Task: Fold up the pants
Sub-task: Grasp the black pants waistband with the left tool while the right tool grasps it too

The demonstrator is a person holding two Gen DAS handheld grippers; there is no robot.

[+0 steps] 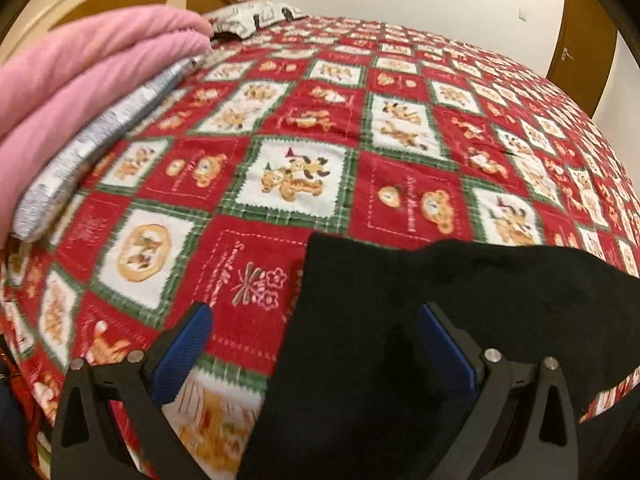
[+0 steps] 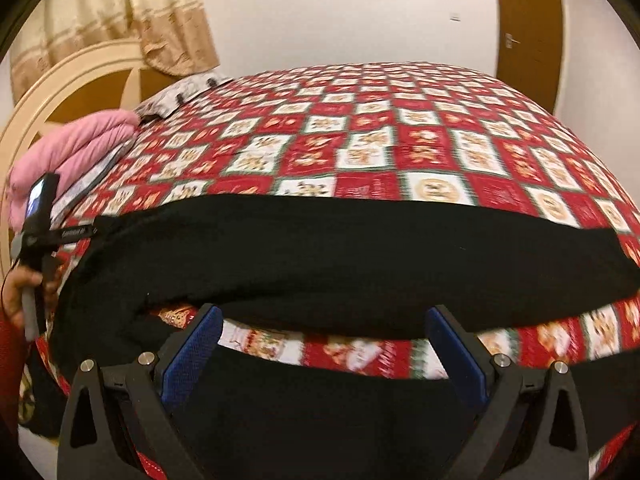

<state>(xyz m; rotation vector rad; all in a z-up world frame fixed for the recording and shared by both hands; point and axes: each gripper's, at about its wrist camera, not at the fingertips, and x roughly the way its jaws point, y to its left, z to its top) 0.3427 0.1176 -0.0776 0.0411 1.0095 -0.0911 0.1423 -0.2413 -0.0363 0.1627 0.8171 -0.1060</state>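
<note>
One pair of black pants (image 2: 320,256) lies along the near edge of the bed (image 1: 400,92). One bed cover with red and white squares (image 2: 400,140) is on it. At the left edge of the bed there is one folded pink blanket (image 1: 80,68) and two pillows (image 1: 256,16). Two hand-held grippers are seen, the left hand-held gripper (image 1: 314,352) and the right hand-held gripper (image 2: 324,354), each with two blue fingers (image 1: 182,356). One door (image 2: 528,28) and one curtain (image 2: 168,12) are behind.

Open run of red-and-white patchwork bedspread (image 1: 360,128) ahead and to the right, flat, passable all the way to the far edge. Left side blocked: folded pink fleece blanket (image 1: 92,76) stacked on a grey-white patterned pillow (image 1: 80,160) against the cream curved headboard (image 2: 60,92). Near edge covered by black fabric pants (image 2: 340,248).
</note>
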